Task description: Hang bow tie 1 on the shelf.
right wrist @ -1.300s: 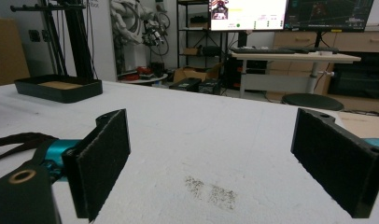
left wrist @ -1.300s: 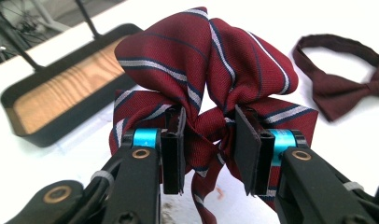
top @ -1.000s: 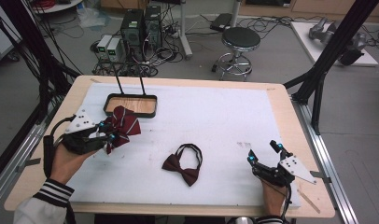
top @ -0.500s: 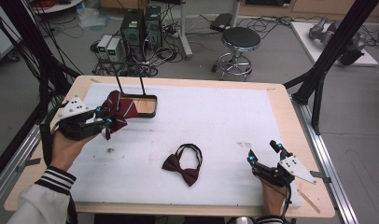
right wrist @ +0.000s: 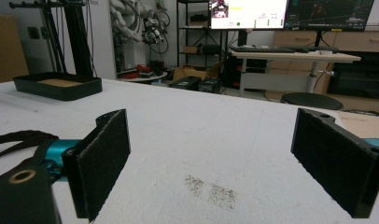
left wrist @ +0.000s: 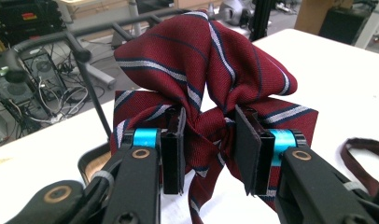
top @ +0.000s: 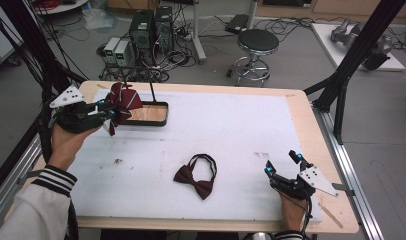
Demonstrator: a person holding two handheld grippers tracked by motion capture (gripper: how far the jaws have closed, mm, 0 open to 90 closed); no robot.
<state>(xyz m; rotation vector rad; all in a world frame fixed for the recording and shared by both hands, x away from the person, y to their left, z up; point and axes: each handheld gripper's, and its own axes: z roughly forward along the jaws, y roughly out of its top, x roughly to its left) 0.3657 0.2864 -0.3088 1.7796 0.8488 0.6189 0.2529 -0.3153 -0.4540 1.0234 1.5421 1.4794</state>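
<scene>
A dark red bow tie with white and navy stripes (top: 125,101) (left wrist: 206,70) hangs in the air, pinched at its knot by my left gripper (top: 108,114) (left wrist: 208,135), which is shut on it. It sits just left of the black tray (top: 163,114) (left wrist: 92,161) with a wooden floor and an upright black rack (left wrist: 52,39) at the back left. A plain maroon bow tie (top: 196,179) with its strap (right wrist: 19,138) lies flat on the white mat at front centre. My right gripper (top: 281,161) (right wrist: 211,154) rests at the front right, open, with nothing between its pads.
The white mat (top: 231,125) covers most of the wooden table and carries small dark smudges (right wrist: 211,189). A stool (top: 258,41) and computer boxes (top: 151,25) stand on the floor behind the table. A black frame post (top: 351,65) rises at the right.
My left gripper has risen and moved toward the back of the table with the striped bow tie, ending beside the tray's rack. The right gripper and the plain bow tie have stayed still.
</scene>
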